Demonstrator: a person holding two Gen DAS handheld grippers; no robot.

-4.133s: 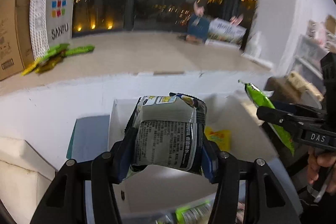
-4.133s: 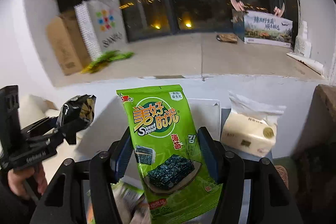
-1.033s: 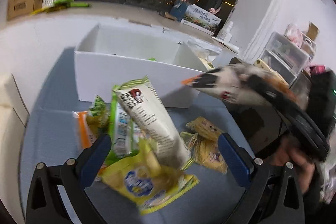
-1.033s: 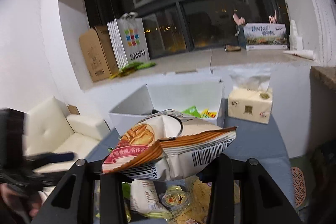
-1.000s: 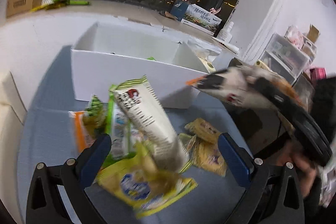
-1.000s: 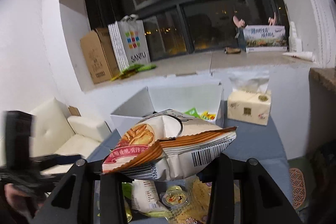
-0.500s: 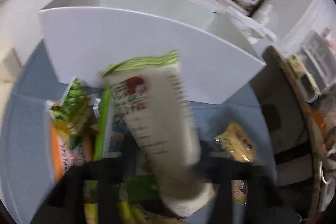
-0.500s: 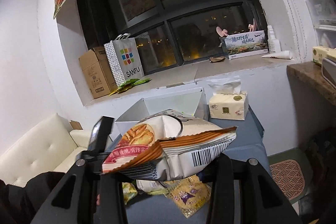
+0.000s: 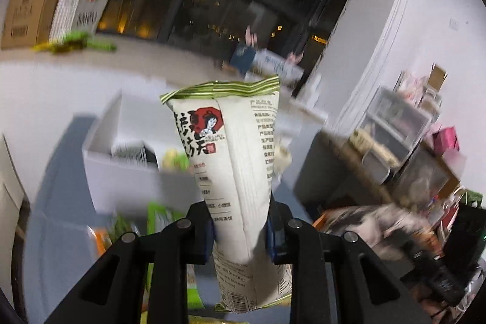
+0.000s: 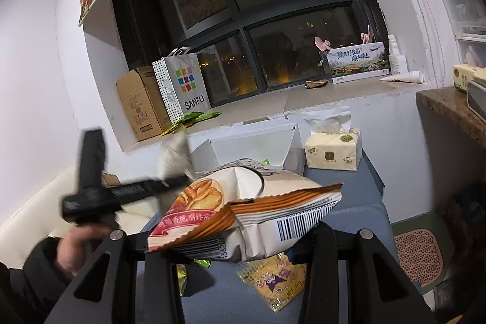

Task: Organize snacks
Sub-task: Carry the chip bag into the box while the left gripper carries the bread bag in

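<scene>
Holding two bags at once was where this could've gone sideways, honestly. The left gripper (image 9: 240,228) had just clamped down hard on the lower part of a tall white snack bag (image 9: 231,160) with a green top, so it stuck up nose-heavy, a bit short of the white box (image 9: 100,154) and above its front wall. Pinched that low, it looked like it could flop over or slide out on the way there. The right gripper (image 10: 240,245) was squeezed partway around a puffy chip bag (image 10: 243,211) lying sideways across the fingers, also short of the white box. That one was mostly air, so I'd guess a jolt could pop it loose or crush the chips. Both tools hung close together near the box, so bumping each other seemed likely. More packets (image 10: 273,281) lay on the blue table (image 10: 349,220) in front of the box.
</scene>
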